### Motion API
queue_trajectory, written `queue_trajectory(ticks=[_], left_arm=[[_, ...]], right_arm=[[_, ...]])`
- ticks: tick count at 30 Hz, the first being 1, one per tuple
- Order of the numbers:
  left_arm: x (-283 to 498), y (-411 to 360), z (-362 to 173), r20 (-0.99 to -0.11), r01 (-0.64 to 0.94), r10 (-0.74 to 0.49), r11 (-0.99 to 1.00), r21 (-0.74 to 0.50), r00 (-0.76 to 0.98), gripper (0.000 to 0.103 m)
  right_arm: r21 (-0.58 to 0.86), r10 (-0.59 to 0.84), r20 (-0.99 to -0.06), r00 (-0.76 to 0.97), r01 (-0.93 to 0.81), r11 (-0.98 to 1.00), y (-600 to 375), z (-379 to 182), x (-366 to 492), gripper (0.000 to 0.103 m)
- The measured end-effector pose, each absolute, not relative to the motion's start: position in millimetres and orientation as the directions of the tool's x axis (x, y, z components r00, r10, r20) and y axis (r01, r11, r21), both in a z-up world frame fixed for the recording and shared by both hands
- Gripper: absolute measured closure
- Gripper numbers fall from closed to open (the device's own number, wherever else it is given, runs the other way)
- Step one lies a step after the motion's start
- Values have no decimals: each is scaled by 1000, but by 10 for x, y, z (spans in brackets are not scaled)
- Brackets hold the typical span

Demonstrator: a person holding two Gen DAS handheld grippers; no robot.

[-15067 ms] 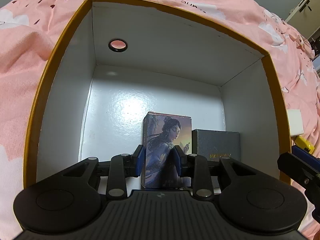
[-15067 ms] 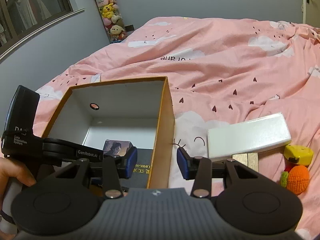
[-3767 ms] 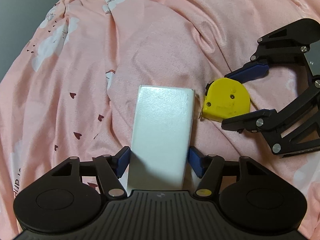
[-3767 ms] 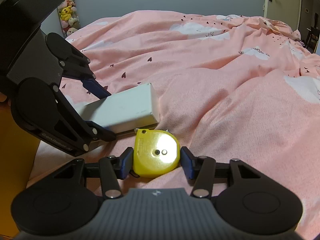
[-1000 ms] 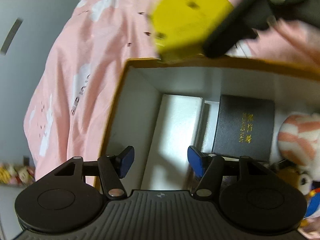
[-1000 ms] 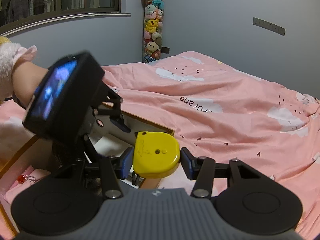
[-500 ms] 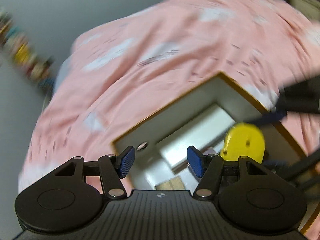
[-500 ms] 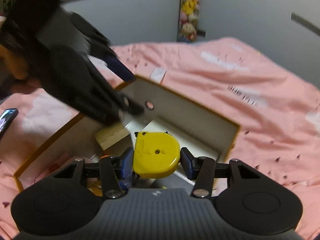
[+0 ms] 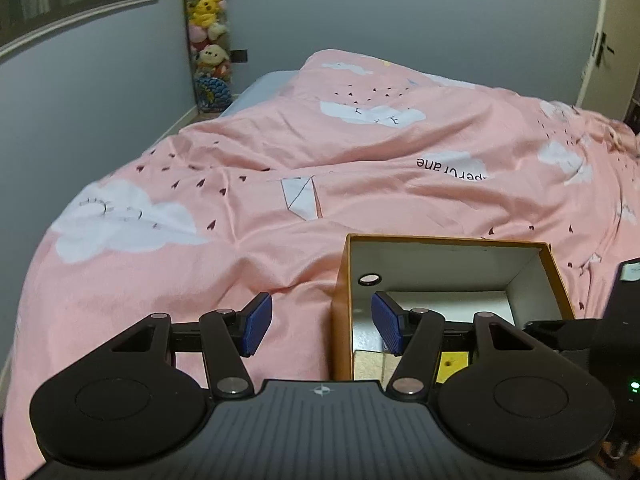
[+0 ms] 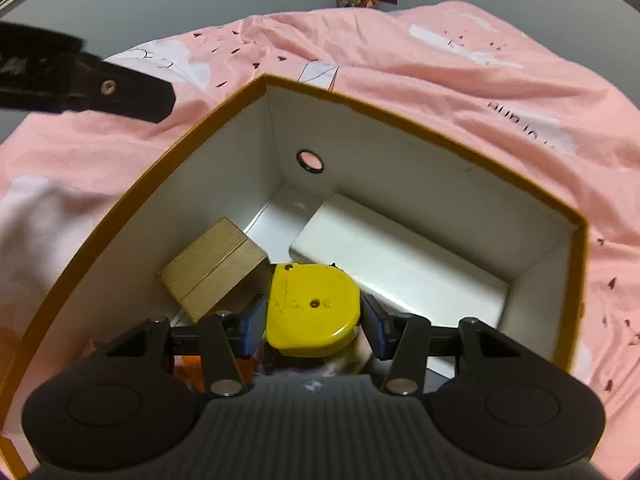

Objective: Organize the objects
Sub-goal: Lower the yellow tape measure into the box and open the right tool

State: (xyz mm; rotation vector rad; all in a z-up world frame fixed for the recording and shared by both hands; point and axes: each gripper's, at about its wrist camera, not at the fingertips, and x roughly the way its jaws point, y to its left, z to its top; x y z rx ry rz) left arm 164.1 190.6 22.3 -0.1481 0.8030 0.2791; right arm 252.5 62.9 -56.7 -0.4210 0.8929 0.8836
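An orange-rimmed cardboard box (image 10: 400,116) with white inner walls lies open on the pink bedspread. My right gripper (image 10: 314,322) is shut on a yellow tape measure (image 10: 312,308) and holds it low inside the box. Just past the tape measure lie a wooden block (image 10: 214,268) and a long white box (image 10: 380,248). My left gripper (image 9: 322,320) is open and holds nothing. It hovers over the box's left wall (image 9: 342,300), one pad outside and one over the inside. In the left wrist view the white box (image 9: 448,304) and a bit of the tape measure (image 9: 452,366) show.
The pink quilt (image 9: 200,264) spreads to the left of and beyond the box. A round finger hole (image 10: 310,161) pierces the far wall. A black link of the left tool (image 10: 100,88) hangs above the box's left corner. Plush toys (image 9: 208,36) hang on the far wall.
The left gripper has rolled upright and drawn back from inside the box to over its left wall. The right gripper has come down into the box with the tape measure.
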Motion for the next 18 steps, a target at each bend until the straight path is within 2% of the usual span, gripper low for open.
queue_trajectory(ticks=[8,12,14,18], left_arm=[[1602,1921,72,-733,-320,174,946,-62,657,35],[1585,1928,32,-736,-321,164,944,-75,657,35],[1573,1930,19,-737,-323,161,943,-81,656,35],[1545,1928,16,-737,-326,158,941,-89,657,35]], right_arm=[[106,494,-823,280,-780,617,661,-627,2557,50],[167,517,-818,251,-756,633,600,-616,2605,48],[222,542,-809,225,-738,637,549,-590,2641,44],[307,572,-796,196,-684,661,469,-566,2730,45]])
